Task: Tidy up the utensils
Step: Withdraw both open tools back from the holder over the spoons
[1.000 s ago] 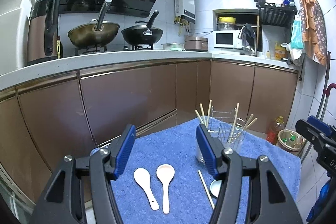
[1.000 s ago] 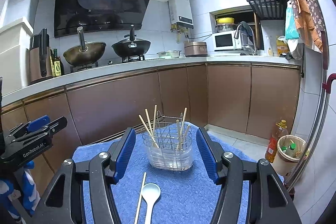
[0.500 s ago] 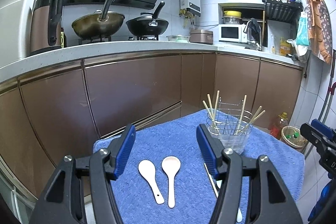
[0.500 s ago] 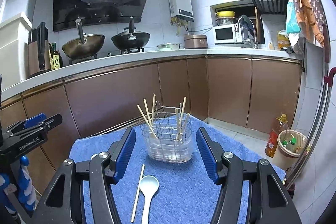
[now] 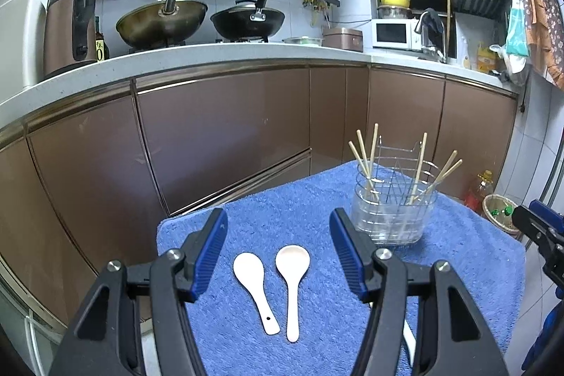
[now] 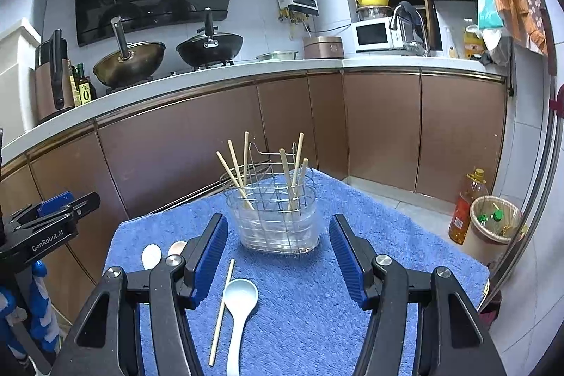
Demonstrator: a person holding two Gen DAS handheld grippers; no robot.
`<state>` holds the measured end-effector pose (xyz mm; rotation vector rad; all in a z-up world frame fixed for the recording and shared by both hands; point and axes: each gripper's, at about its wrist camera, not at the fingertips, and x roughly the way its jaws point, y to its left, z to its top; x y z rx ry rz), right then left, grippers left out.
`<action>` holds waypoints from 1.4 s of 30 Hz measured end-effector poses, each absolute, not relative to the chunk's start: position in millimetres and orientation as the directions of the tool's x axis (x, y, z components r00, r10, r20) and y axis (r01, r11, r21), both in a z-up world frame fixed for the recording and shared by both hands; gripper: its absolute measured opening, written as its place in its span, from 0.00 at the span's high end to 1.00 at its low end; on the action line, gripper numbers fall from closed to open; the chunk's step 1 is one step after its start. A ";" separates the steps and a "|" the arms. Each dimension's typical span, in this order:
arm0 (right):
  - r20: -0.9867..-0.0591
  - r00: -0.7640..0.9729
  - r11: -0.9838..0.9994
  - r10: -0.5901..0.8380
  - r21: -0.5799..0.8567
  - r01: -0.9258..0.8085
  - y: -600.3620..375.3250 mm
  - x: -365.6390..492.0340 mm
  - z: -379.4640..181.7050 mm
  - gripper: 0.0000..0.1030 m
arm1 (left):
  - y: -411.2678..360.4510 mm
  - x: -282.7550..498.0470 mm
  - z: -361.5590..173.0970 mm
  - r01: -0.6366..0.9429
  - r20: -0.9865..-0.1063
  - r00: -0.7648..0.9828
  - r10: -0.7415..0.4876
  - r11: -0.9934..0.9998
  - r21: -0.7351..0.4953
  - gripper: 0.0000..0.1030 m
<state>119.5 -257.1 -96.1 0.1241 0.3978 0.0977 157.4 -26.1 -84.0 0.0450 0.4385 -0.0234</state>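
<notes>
A clear utensil holder (image 5: 393,212) with a wire rack and several chopsticks stands on a blue towel (image 5: 317,196); it also shows in the right wrist view (image 6: 278,217). Two white spoons (image 5: 252,288) (image 5: 292,281) lie side by side between the fingers of my open, empty left gripper (image 5: 278,252). In the right wrist view a pale blue spoon (image 6: 239,312) and a loose chopstick (image 6: 222,305) lie on the towel (image 6: 352,221) in front of the holder, between the fingers of my open, empty right gripper (image 6: 278,252).
Brown kitchen cabinets (image 5: 218,136) with a white counter stand behind the towel-covered table. An oil bottle (image 6: 467,210) and a small bin (image 6: 495,228) stand on the floor at the right. Both white spoons also show at the left of the right wrist view (image 6: 151,254).
Both grippers have drawn back and up a little from the table. The holder and spoons now sit farther ahead in both views. Nothing was picked up.
</notes>
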 end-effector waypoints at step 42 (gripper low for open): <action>-0.529 0.837 0.986 0.139 0.149 -0.070 -266.0 162.0 -151.1 0.44 | 67.3 225.3 -137.6 -0.014 -0.609 0.778 -0.155 0.965 -0.264 0.43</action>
